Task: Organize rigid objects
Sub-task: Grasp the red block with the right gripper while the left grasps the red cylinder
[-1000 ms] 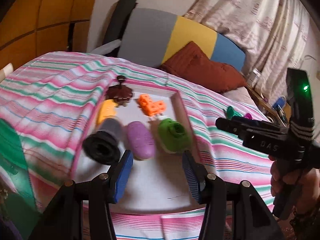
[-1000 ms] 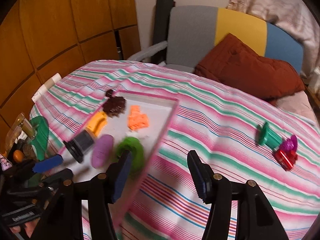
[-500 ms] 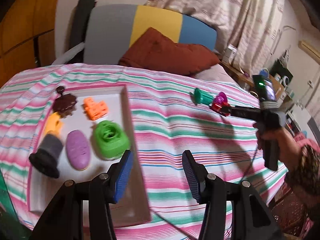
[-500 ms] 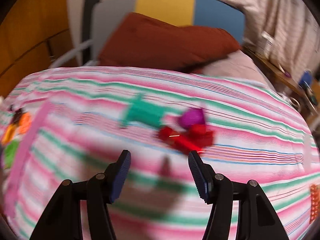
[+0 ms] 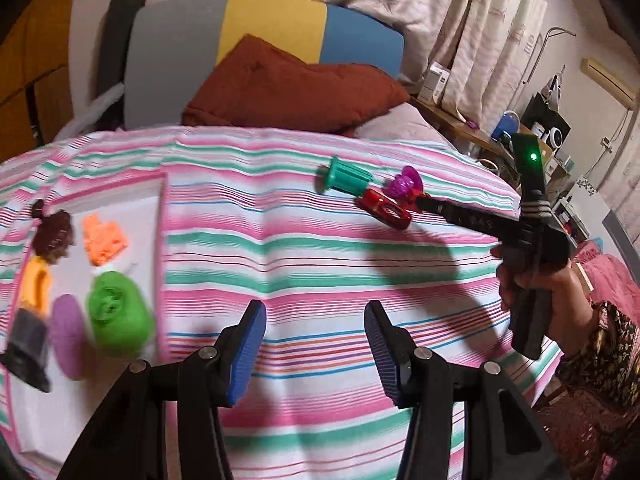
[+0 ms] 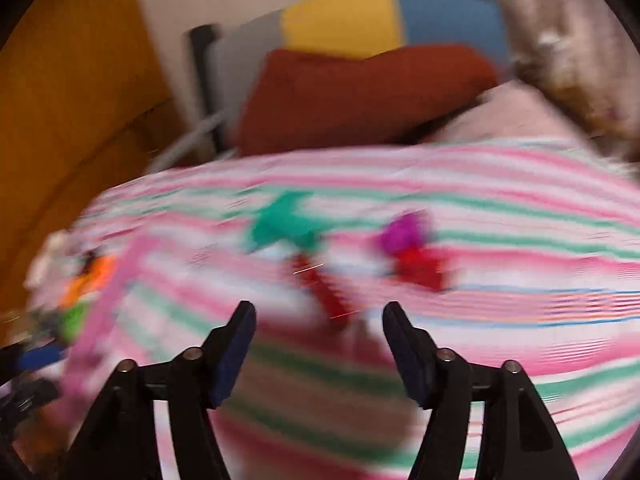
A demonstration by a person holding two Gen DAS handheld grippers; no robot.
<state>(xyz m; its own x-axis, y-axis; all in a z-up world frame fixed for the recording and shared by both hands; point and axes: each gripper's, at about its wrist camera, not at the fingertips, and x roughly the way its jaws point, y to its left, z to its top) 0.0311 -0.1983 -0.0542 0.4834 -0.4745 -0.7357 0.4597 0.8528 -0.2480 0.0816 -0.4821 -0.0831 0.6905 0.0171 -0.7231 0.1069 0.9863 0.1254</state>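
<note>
On the striped bedspread lie a teal piece (image 5: 346, 176), a magenta piece (image 5: 406, 184) and a red piece (image 5: 386, 210), close together. My right gripper (image 6: 320, 344) hovers just short of the red piece (image 6: 324, 288). Its jaws are opening and nothing is between them; this view is blurred. A hand (image 5: 536, 280) holds that gripper, seen from the left wrist view. My left gripper (image 5: 314, 344) stands open and empty over bare bedspread. The white tray (image 5: 144, 232) at the left holds green (image 5: 116, 312), purple (image 5: 66, 336), orange (image 5: 105, 238), brown, yellow and dark pieces.
A rust-red cushion (image 5: 292, 88) leans on a grey, yellow and blue backrest (image 5: 272, 28) behind the bed. A cluttered side table (image 5: 512, 128) and curtains stand at the right. Wooden panels (image 6: 60, 100) rise at the left.
Both views have swung from the tray toward the loose pieces on the right. The right gripper has closed in on the red piece and its jaws stand wider. The left jaws are unchanged.
</note>
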